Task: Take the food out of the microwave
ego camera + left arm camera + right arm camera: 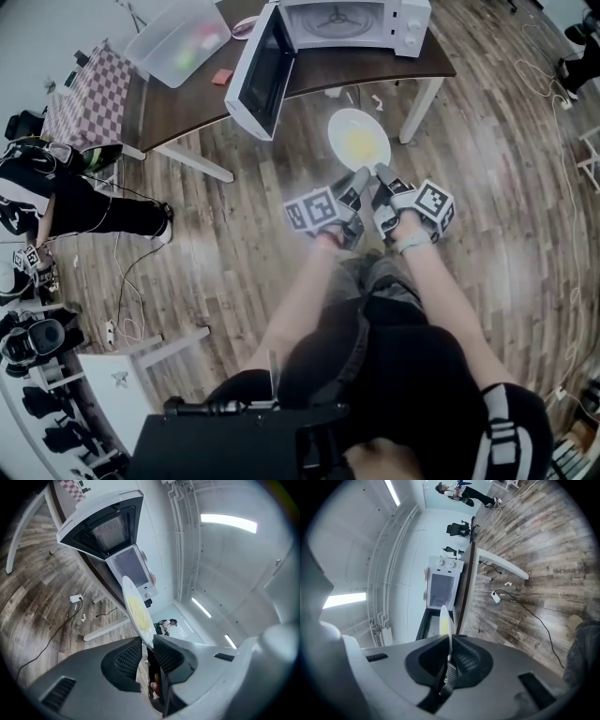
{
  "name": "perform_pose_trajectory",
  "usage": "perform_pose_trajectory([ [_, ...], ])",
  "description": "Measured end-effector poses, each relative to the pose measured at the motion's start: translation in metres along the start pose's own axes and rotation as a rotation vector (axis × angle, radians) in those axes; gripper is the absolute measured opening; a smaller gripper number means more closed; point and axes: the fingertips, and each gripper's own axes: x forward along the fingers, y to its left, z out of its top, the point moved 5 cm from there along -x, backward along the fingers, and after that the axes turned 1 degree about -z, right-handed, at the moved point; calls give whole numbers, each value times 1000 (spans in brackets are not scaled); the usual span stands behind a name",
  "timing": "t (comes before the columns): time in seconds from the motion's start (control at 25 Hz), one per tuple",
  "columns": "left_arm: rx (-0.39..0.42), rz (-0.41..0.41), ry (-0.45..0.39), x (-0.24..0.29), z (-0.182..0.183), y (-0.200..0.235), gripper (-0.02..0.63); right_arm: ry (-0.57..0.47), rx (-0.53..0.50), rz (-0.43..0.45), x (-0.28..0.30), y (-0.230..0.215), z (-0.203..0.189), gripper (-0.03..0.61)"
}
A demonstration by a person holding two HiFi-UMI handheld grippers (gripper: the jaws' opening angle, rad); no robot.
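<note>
plate w/ food (358, 141) | out of microwave (349, 21), held over floor (234, 253), short of tabletop (187, 105) | L hand-held gripper (360, 176) + R hand-held gripper (382, 174) both pinching near rim, side by side | plate sticks fwd toward tabletop

Your plate (341, 123) is white, its food (361, 145) pale yellow. The microwave (409, 22) is white, the table (187, 108) dark brown, and the cloth (89, 98) pink-and-white checked.
</note>
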Motion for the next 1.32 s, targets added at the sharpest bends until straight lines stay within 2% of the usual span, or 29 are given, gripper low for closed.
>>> perform_pose_trajectory([
  [0.72, -26, 0, -8, 3, -4, 7, 67, 1, 30, -3, 3, -10, 2, 18],
  [1.08, -48, 25, -11, 22, 2, 19, 66, 25, 60, -21, 19, -19, 18, 20],
  [1.32, -70, 37, -8, 57, 17, 26, 66, 42, 53, -56, 38, -23, 52, 20],
])
